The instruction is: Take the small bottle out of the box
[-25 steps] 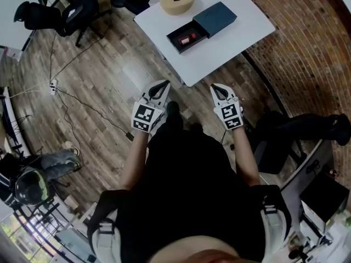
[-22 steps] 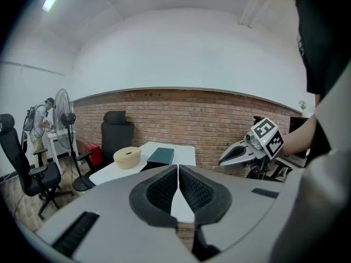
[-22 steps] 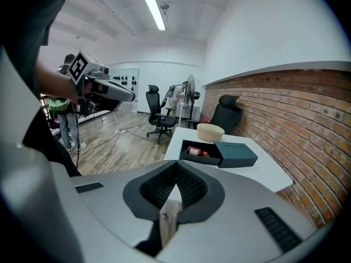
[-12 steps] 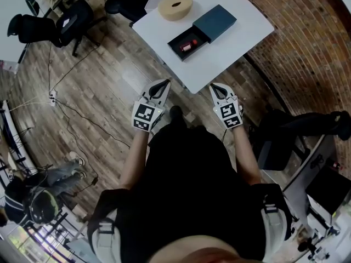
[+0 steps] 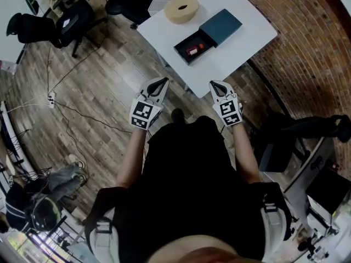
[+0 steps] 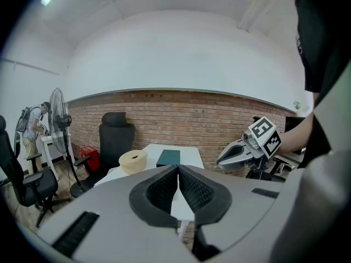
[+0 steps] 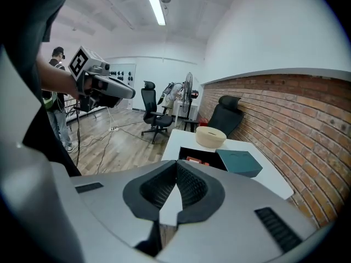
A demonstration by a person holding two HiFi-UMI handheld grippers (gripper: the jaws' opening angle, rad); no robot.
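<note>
An open black box (image 5: 191, 48) lies on the white table (image 5: 241, 53), with a small red bottle (image 5: 193, 50) inside it; the bottle (image 7: 196, 160) also shows in the right gripper view. Its dark teal lid (image 5: 220, 27) lies beside it toward the brick wall. My left gripper (image 5: 159, 85) and right gripper (image 5: 215, 86) hang in front of the table's near edge, well short of the box. Both are shut with nothing between their jaws. The right gripper (image 6: 226, 159) shows in the left gripper view, and the left gripper (image 7: 129, 93) in the right gripper view.
A tan foam ring (image 5: 182, 9) sits at the table's far side. A brick wall (image 5: 307, 43) runs along the right. Black office chairs (image 5: 60, 21) and loose cables (image 5: 71, 103) are on the wooden floor at left. A person (image 5: 38, 193) stands at lower left.
The view has shifted, so the table and box now sit slightly further right in the head view. Both grippers have kept their pose and stayed shut.
</note>
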